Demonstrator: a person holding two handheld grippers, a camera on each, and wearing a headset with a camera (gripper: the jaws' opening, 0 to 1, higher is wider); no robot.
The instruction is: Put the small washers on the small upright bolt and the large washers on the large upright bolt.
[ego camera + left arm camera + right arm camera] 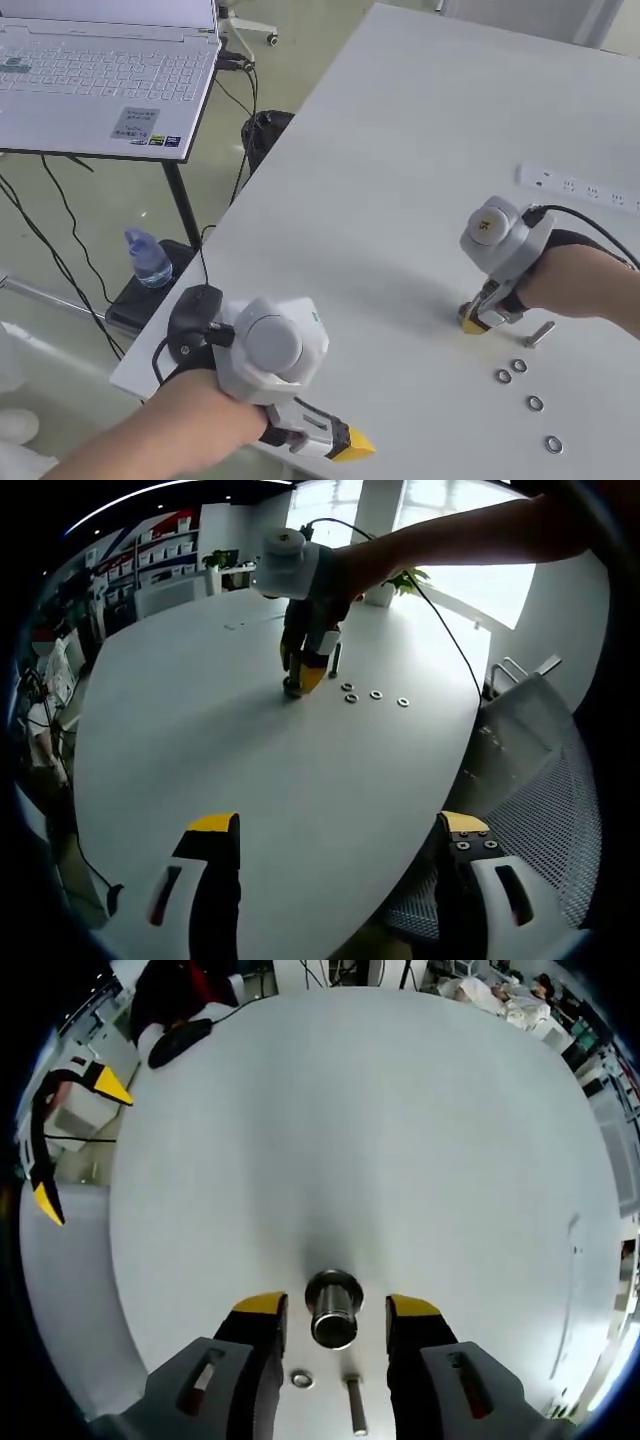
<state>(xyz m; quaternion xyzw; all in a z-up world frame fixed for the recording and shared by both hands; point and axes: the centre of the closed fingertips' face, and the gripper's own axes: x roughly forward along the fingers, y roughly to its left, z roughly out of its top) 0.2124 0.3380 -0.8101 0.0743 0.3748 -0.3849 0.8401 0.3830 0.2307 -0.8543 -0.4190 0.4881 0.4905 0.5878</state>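
No legible text; stickers (135, 123) on laptop (60, 70) unreadable.

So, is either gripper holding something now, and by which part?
Nothing is held. The right gripper straddles the large bolt with a gap on each side; the left gripper is open and empty.

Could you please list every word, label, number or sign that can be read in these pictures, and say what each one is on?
Nothing reads clearly.
Round yellow sticker on the right gripper's white housing: dark marks, too blurred to read.
Stickers on the silver laptop's palm rest: too small to read.
Laptop keys: too small to read.
White power strip: no legible marking.
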